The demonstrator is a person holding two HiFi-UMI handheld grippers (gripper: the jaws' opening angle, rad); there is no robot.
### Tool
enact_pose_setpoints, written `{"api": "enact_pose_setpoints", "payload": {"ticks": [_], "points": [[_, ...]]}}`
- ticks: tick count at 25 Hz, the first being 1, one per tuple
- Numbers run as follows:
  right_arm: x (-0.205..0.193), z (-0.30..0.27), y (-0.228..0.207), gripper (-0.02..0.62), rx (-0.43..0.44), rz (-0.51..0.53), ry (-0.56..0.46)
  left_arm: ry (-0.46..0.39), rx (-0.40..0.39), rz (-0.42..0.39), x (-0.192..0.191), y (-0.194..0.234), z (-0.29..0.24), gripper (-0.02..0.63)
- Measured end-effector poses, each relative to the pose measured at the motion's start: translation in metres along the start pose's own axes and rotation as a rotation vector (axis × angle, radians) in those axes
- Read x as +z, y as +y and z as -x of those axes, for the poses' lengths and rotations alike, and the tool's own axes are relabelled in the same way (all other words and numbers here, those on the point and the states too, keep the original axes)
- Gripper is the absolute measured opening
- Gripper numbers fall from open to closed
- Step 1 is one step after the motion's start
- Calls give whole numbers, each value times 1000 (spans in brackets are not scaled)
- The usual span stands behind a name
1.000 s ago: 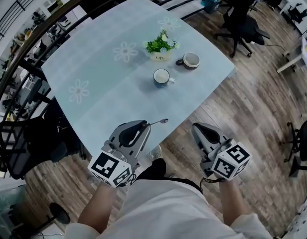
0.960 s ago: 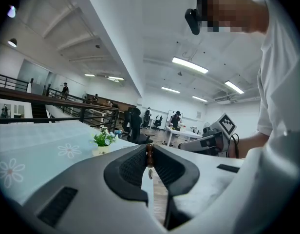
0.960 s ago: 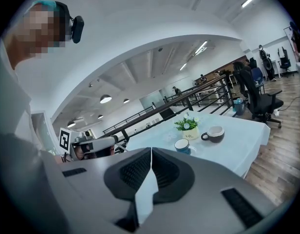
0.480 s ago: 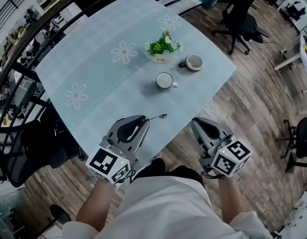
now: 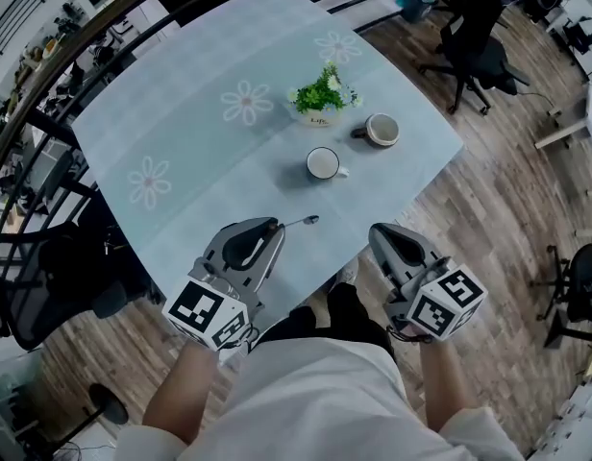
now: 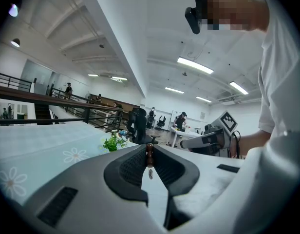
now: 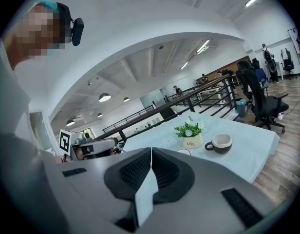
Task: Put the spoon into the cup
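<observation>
My left gripper (image 5: 277,230) is shut on the handle of a thin metal spoon (image 5: 301,222). The spoon's bowl points over the near table edge toward the cups. In the left gripper view the spoon (image 6: 149,156) sits pinched between the pads. A blue cup with a white inside (image 5: 323,164) stands upright a short way beyond the spoon tip. Only its rim (image 7: 184,152) shows over the jaws in the right gripper view. My right gripper (image 5: 375,233) hangs off the table's near right edge with its jaws (image 7: 151,152) closed together and nothing between them.
A brown mug (image 5: 381,130) and a small potted plant (image 5: 322,104) stand just behind the blue cup. The table (image 5: 181,133) has a pale blue cloth with daisy prints. Black office chairs (image 5: 474,36) and a railing surround it on a wooden floor.
Both grippers have moved closer to the table and the cups. The spoon stays in the left gripper and now reaches further over the tabletop.
</observation>
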State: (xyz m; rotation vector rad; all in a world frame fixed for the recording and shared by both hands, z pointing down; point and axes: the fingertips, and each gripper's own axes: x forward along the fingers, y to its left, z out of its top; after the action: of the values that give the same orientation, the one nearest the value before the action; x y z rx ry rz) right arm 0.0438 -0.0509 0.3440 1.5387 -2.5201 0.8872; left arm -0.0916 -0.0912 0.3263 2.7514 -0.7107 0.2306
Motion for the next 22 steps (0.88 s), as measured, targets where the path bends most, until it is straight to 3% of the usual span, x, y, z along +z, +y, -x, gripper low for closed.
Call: {"api": "enact_pose_setpoints", "payload": {"ticks": [22], "points": [[65, -69, -107, 25, 181, 58, 83, 48, 209, -11, 11, 60, -112, 54]]}}
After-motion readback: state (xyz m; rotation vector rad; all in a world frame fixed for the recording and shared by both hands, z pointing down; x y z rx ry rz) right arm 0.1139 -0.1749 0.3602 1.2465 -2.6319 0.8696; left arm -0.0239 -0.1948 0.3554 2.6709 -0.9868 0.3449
